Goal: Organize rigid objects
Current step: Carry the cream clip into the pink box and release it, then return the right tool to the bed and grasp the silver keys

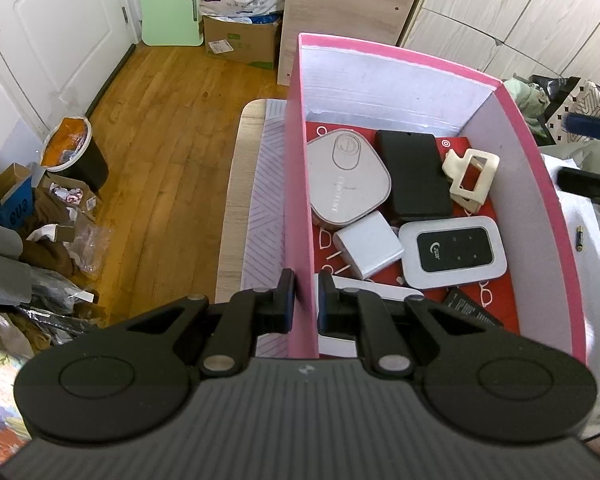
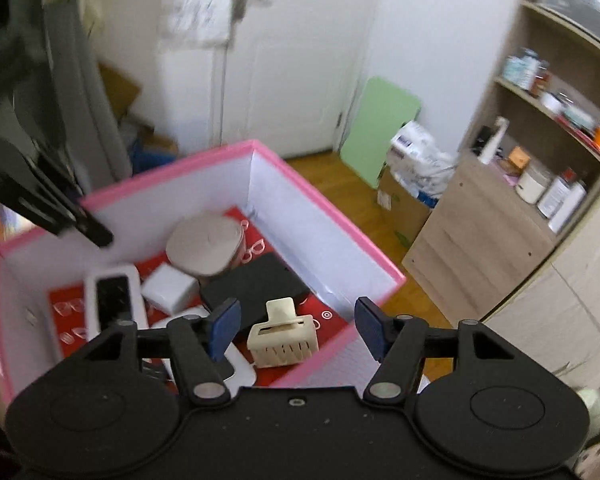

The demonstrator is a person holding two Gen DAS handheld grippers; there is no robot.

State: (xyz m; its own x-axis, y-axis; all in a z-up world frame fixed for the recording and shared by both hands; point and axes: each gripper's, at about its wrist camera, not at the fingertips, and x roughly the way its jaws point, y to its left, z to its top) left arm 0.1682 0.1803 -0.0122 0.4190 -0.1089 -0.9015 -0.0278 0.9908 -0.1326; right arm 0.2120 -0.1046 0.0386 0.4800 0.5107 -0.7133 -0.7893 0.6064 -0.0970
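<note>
A pink box (image 1: 300,160) with white inner walls and a red patterned floor holds a grey rounded case (image 1: 348,178), a black case (image 1: 414,174), a white charger plug (image 1: 368,250), a white pocket router (image 1: 454,250) and a cream hair clip (image 1: 470,178). My left gripper (image 1: 305,280) is shut on the box's near left wall, one finger on each side; it also shows on the rim in the right wrist view (image 2: 88,228). My right gripper (image 2: 296,312) hangs open above the box (image 2: 172,172). The hair clip (image 2: 282,338) lies below its fingers, untouched.
The box stands on a table with a striped cloth (image 1: 268,200). A small battery (image 1: 579,240) lies right of the box. On the wooden floor (image 1: 172,140) are a bin (image 1: 74,148) and cardboard boxes (image 1: 240,40). A wooden shelf unit (image 2: 500,208) stands at the right.
</note>
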